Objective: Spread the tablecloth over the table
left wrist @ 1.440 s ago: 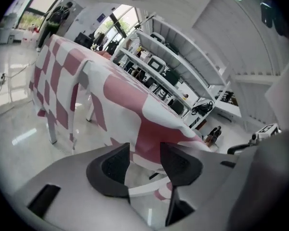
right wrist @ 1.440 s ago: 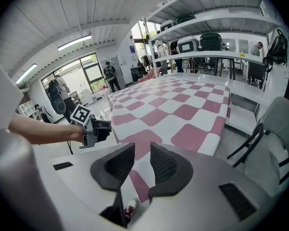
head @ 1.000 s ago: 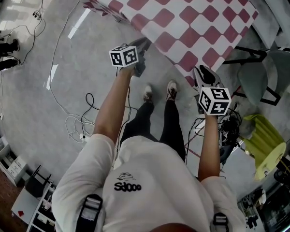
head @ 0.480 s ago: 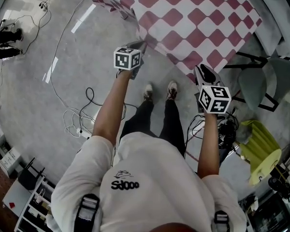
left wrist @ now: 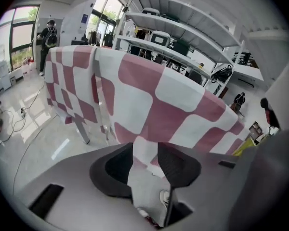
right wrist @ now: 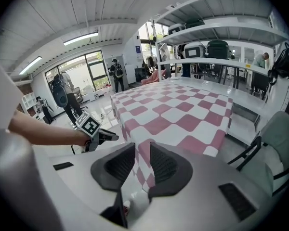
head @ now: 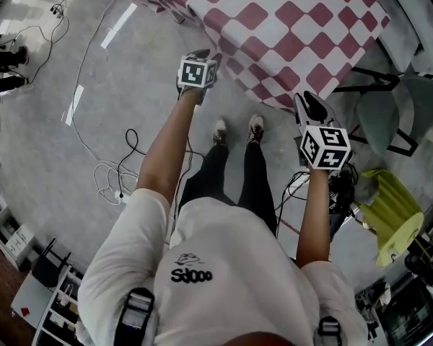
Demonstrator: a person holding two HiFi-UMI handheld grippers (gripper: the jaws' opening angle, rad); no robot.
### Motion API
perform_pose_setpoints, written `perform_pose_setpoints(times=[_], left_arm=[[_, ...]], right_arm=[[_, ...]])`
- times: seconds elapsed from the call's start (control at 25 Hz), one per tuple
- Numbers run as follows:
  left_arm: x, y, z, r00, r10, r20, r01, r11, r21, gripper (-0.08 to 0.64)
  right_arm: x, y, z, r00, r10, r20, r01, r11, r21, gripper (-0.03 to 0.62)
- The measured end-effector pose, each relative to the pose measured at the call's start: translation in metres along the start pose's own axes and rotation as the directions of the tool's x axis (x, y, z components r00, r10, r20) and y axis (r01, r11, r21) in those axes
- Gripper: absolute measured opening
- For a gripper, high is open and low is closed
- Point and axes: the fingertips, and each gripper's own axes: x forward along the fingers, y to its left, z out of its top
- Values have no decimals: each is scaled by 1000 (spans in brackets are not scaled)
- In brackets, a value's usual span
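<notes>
My left gripper (head: pixel 208 55) sits at the near left corner of the tablecloth (head: pixel 289 27). Its jaws have just been opening and now stand well apart. A strip of the checked cloth hangs loose in the gap, and the pads aren't pinching it. My right gripper (head: pixel 305 101) is at the cloth's near edge, toward the right corner. Its jaws are partly open. The hem drops between them and there's no squeeze I can see, so I'm not holding anything on that side. The red-and-white cloth lies flat across the top of the table (left wrist: pixel 81 129) and its edges drape down over the near side. A grey chair (head: pixel 404 114) stands just right of the table. Cables (head: pixel 112 182) trail on the floor to my left.
</notes>
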Motion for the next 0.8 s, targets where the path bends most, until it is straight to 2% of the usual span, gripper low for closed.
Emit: perform_pose_setpoints(times=[0.04,0.08,0.2,0.28,0.4,0.6,0.8], left_arm=[[-1,1,-5,1000,-2,-3,2,1000,-7,170],[-3,1,-9,1000,-3,1,3,1000,-13,148],[-17,-5,-10,1000,-8,29,8,1000,-12,137],[-32,-15,-2,998,-15,53,15,1000,9,122],[-62,-37,25,991,-33,127,26,998,57,60],[-125,-96,89,959,-91,267,40,981,192,34],[-183,-160,158,908,-178,378,48,943,329,31]], right_arm=[[-3,-1,-2,1000,-6,2,6,1000,4,117],[-7,-3,-3,1000,-10,6,10,1000,7,115],[-19,-7,-2,1000,-20,23,20,1000,15,116],[-30,-10,2,999,-26,39,25,999,20,116],[-50,-17,20,996,-37,79,37,999,12,116],[-98,-37,63,979,-96,182,104,994,-30,63],[-136,-61,114,954,-136,268,167,981,-95,23]])
